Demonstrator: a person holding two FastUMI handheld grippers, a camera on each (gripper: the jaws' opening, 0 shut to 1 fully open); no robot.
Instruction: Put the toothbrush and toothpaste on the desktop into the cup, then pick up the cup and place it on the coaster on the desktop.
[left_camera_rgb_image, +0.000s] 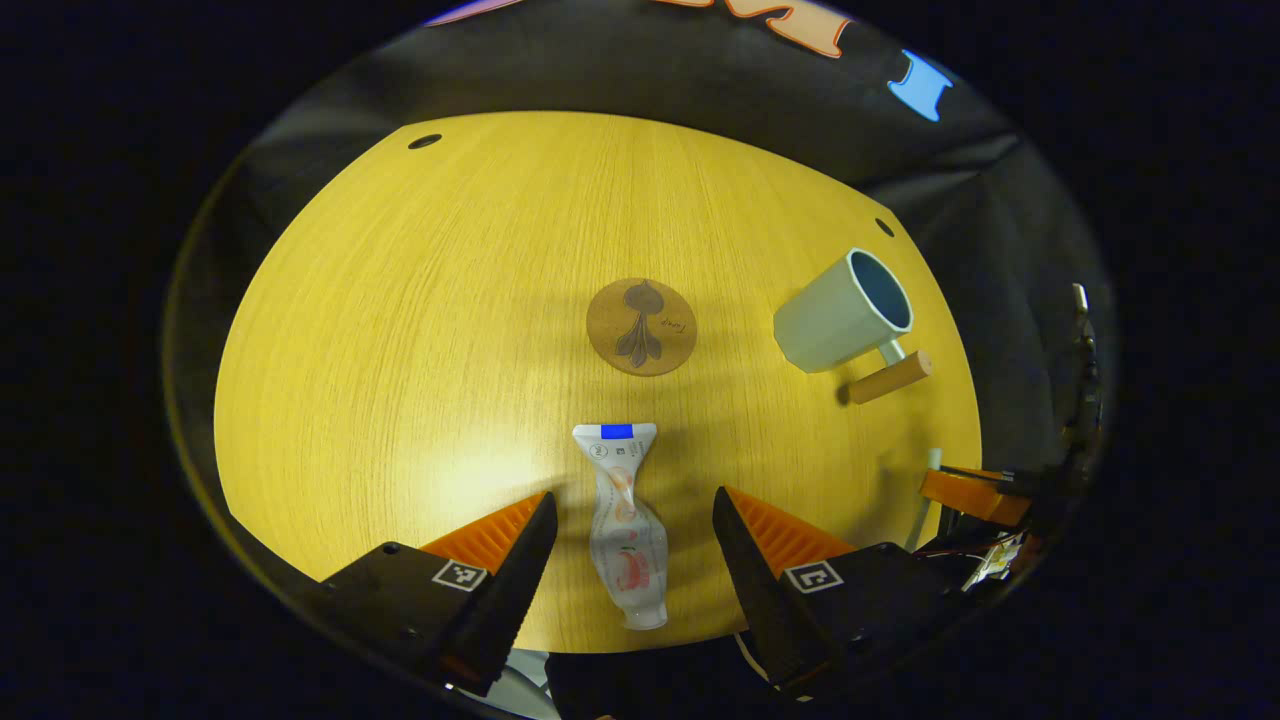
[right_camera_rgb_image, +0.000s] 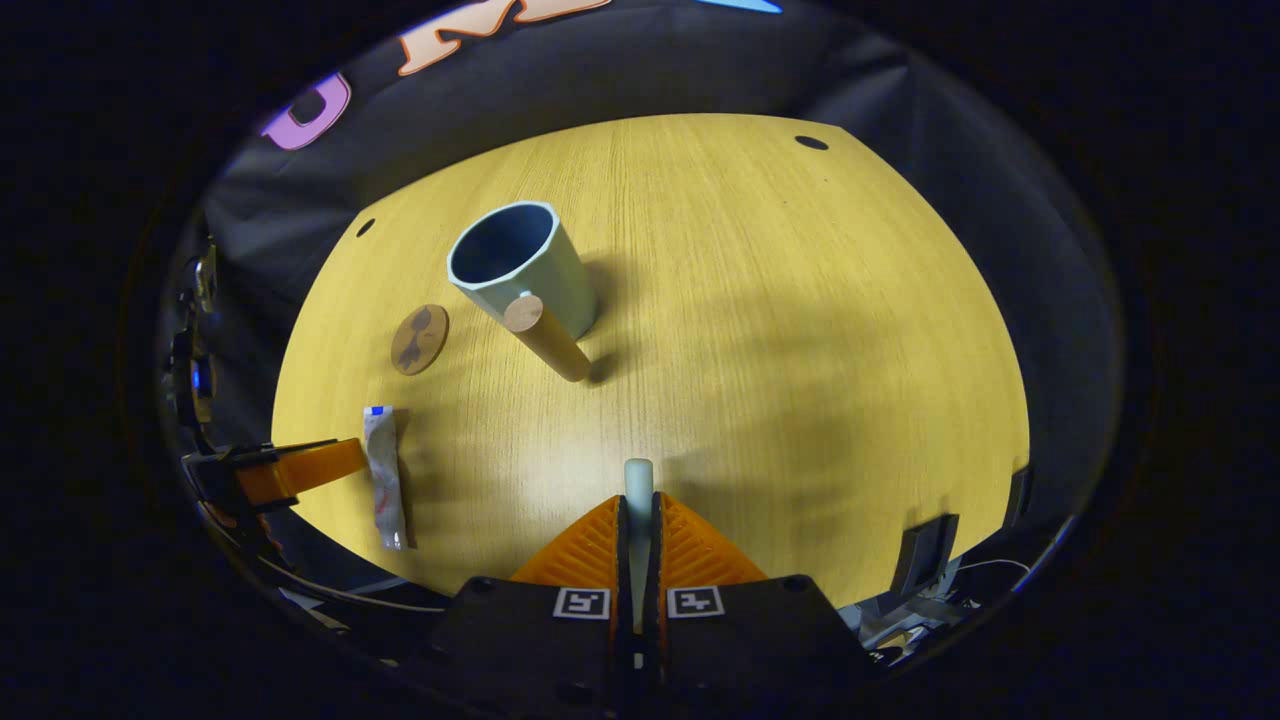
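While the left hand-held gripper (left_camera_rgb_image: 634, 520) hangs wide open astride the toothpaste tube (left_camera_rgb_image: 625, 525), whose small print is unreadable, the right hand-held gripper (right_camera_rgb_image: 638, 510) is clamped on the pale toothbrush (right_camera_rgb_image: 638, 480). Beyond, on the tabletop (right_camera_rgb_image: 780, 300), a grey-green cup (right_camera_rgb_image: 525, 265) with a wooden handle stands near the cork coaster (right_camera_rgb_image: 420, 338).

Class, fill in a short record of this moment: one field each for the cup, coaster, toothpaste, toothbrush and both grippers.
cup: upright on the table, empty as far as its inside shows
coaster: bare, apart from the cup
toothpaste: flat on the table, between the open fingers of the left gripper
toothbrush: clamped in the right gripper
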